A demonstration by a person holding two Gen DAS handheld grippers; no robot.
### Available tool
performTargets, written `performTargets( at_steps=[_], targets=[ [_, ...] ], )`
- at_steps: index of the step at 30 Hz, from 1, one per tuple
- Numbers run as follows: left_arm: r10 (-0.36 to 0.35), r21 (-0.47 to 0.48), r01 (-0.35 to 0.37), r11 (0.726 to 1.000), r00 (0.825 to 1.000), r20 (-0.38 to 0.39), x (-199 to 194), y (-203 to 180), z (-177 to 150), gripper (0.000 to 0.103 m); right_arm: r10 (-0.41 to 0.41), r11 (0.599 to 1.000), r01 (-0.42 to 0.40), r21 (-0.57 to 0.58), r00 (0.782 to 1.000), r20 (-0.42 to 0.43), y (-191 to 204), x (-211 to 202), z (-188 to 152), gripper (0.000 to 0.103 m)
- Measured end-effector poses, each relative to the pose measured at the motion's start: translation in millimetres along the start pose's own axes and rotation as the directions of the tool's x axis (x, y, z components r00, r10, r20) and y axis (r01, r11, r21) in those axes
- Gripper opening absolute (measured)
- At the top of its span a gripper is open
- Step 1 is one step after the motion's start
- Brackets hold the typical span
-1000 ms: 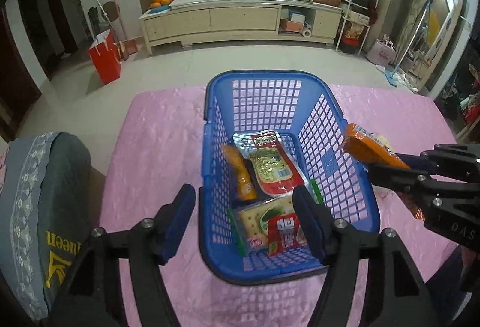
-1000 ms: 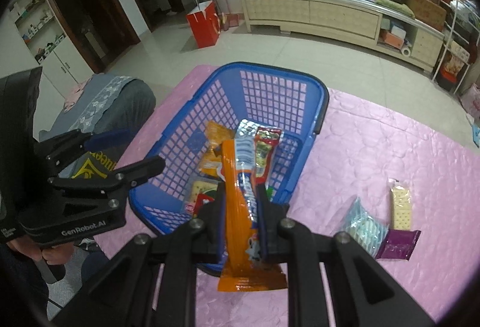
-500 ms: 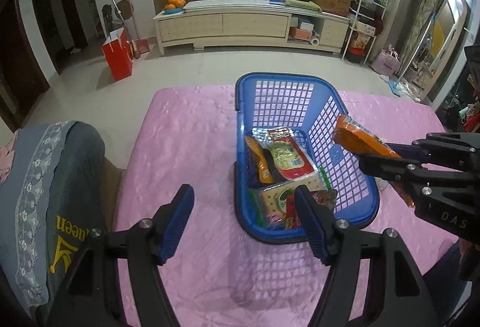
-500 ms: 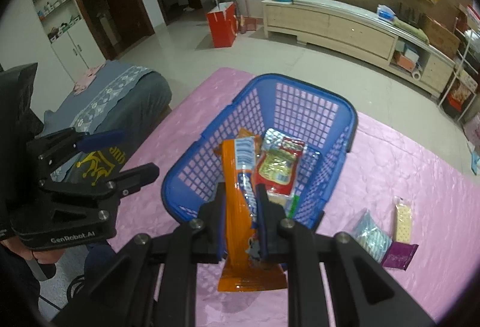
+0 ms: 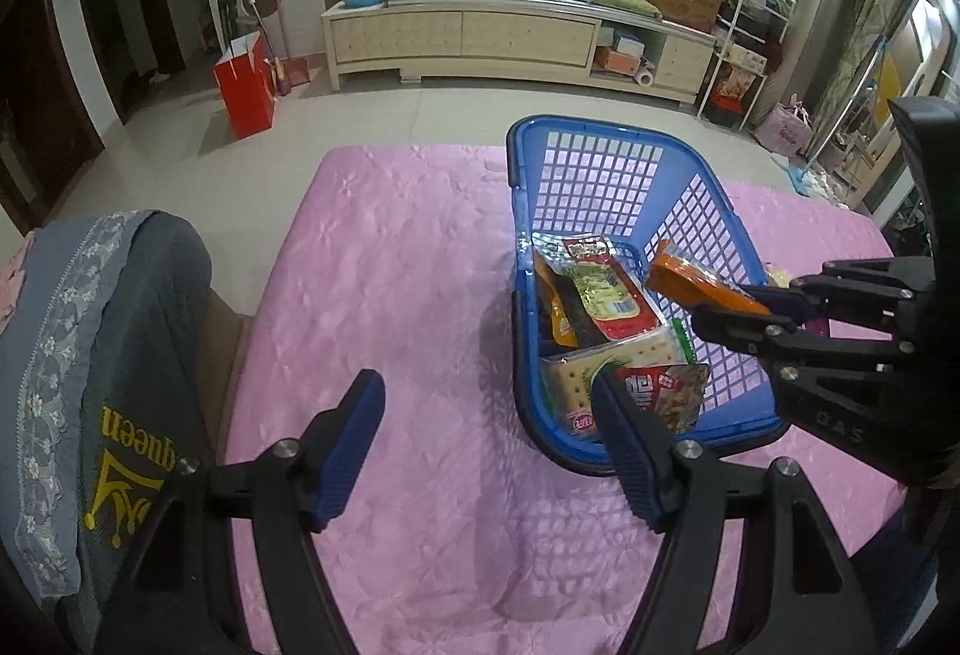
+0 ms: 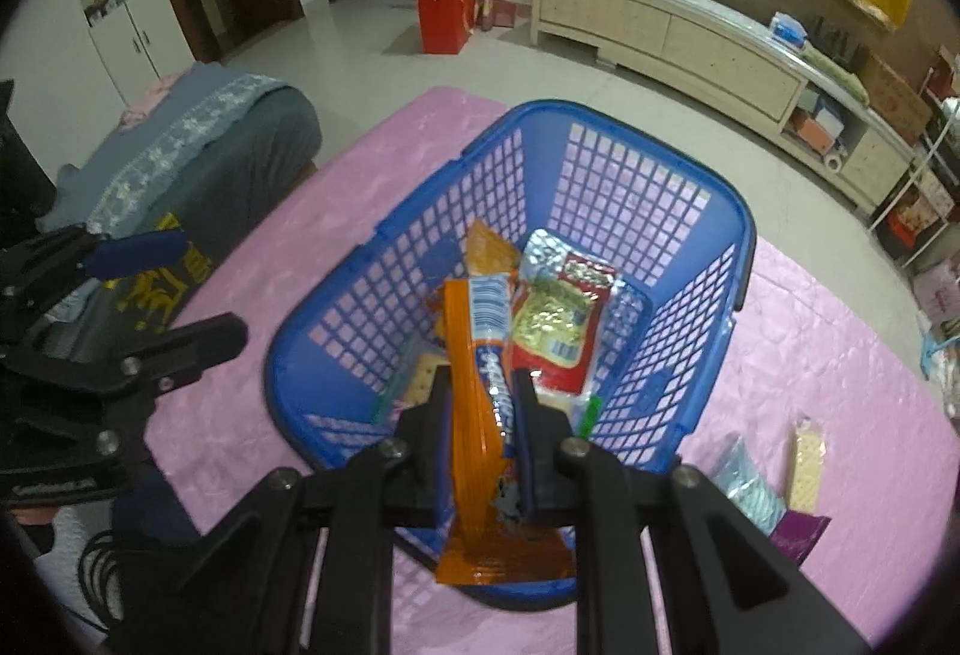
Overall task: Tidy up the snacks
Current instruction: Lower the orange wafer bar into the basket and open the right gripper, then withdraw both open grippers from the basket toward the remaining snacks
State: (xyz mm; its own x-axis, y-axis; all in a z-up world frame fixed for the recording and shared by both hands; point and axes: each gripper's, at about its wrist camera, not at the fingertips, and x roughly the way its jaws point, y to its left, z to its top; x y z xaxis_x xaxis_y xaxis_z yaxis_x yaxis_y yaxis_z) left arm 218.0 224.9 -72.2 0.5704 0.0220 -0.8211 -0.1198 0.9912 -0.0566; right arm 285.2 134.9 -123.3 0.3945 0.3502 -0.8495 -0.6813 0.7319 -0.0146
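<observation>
In your left view, your left tongs (image 5: 486, 442) gape, gripping nothing, over the pink tabletop (image 5: 408, 295) beside the blue basket (image 5: 528, 156), with a long cabinet (image 5: 462, 33) behind, while in your right view, your right tongs (image 6: 483, 436) pinch the orange snack pack (image 6: 480, 355) above that basket.

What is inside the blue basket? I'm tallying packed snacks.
Basket holds a red-yellow packet, a cracker pack, a red packet and an orange bag; anything underneath is hidden.

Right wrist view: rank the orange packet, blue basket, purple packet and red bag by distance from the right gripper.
1. Orange packet, clamped in the right gripper.
2. Blue basket, just beneath and ahead.
3. Purple packet, on the cloth, right.
4. Red bag, far floor.
</observation>
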Motion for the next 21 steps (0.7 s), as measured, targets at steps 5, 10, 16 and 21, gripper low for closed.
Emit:
performTargets(
  at_steps=[5, 10, 16, 21],
  targets=[
    [-0.005, 0.006, 0.005, 1.0, 1.0, -0.008, 7, -1, 2, 0.069, -0.034, 0.999, 0.034, 0.018, 0.999, -0.014, -7, 6, 3, 0.022],
    [-0.005, 0.005, 0.005, 1.0, 1.0, -0.009, 6, -5, 2, 0.069, -0.078, 0.995, 0.08, 0.054, 0.996, -0.034, -17, 6, -2, 0.079],
    [-0.002, 0.015, 0.002, 1.0, 1.0, -0.002, -5, -13, -3, 0.069, -0.058, 0.996, 0.059, 0.073, 0.998, -0.012, -23, -20, -13, 0.083],
    [-0.01, 0.019, 0.01, 1.0, 1.0, 0.025, -25, -27, -6, 0.069, -0.041, 0.995, 0.04, 0.094, 0.999, 0.01, -31, -46, -21, 0.083]
  ],
)
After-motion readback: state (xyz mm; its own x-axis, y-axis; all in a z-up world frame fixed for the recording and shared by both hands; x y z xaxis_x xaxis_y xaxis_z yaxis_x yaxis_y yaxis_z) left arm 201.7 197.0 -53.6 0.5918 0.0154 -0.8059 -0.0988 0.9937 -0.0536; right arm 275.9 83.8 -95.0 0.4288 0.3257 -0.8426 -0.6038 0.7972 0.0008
